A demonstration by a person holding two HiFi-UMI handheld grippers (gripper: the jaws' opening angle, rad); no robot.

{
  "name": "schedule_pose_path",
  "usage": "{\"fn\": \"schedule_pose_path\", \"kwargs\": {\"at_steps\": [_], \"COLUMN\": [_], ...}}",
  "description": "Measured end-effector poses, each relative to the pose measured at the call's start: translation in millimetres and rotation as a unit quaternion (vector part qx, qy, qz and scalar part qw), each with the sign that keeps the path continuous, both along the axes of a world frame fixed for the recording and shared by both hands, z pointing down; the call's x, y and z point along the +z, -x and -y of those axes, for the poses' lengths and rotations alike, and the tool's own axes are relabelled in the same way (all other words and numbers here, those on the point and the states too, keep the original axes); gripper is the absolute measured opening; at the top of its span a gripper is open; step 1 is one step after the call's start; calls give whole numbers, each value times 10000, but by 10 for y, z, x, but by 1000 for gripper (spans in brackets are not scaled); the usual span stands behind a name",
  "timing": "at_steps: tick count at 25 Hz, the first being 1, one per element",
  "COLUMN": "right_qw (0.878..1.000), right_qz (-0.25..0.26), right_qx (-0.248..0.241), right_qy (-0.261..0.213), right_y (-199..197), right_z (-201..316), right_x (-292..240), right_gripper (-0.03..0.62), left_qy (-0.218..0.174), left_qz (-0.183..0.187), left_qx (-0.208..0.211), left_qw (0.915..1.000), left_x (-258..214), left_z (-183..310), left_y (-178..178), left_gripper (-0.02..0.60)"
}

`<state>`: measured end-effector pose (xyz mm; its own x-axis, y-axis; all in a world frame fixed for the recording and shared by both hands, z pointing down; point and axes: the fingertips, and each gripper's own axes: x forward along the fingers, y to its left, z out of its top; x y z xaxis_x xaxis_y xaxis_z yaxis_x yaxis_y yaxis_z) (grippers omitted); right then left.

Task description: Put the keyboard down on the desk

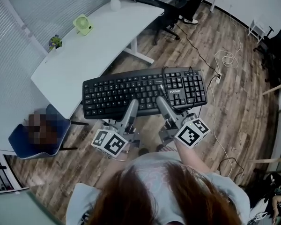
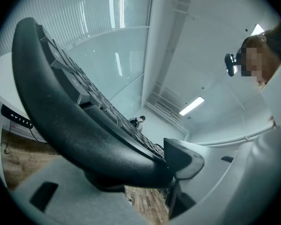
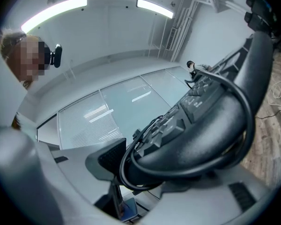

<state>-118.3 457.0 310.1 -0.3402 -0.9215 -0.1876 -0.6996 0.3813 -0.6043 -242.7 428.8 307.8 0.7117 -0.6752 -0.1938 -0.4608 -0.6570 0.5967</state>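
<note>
I have one black keyboard (image 1: 131, 93) gripped along its near edge by both tongs, left gripper (image 1: 130, 109) and right gripper (image 1: 162, 106), up in the air over the floor (image 1: 239, 111), just beside the one white desk (image 1: 89, 50)

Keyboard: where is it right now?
Head view, centre: the keyboard is held in the air, with the left tongs and right tongs clamped on its near edge. It sits just right of the white desk, apparently not yet resting on it.
</note>
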Motion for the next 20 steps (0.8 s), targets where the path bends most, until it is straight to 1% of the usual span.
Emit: {"fn": "schedule_pose_path", "kwargs": {"at_steps": [5,10,13,20], "right_qw": [9999,9998,9996,9998], "right_qz": [43,-44,-35,-20], "right_qx": [125,199,269,188], "right_qy": [75,38,17,-110], "right_y": [106,96,88,14], "right_z": [-1,-21,-9,59], "right_x": [1,-64,-42,-15], "right_gripper": [224,224,224,224], "left_qy": [72,45,45,-66], "left_qz": [41,-56,-52,-24], "left_qx": [101,174,216,106], "left_qw": [9999,9998,9997,9999], "left_x": [-9,-50,-21,-4], "left_z": [31,29,58,103], "left_y": [100,85,79,15], "left_gripper": [242,242,242,242]}}
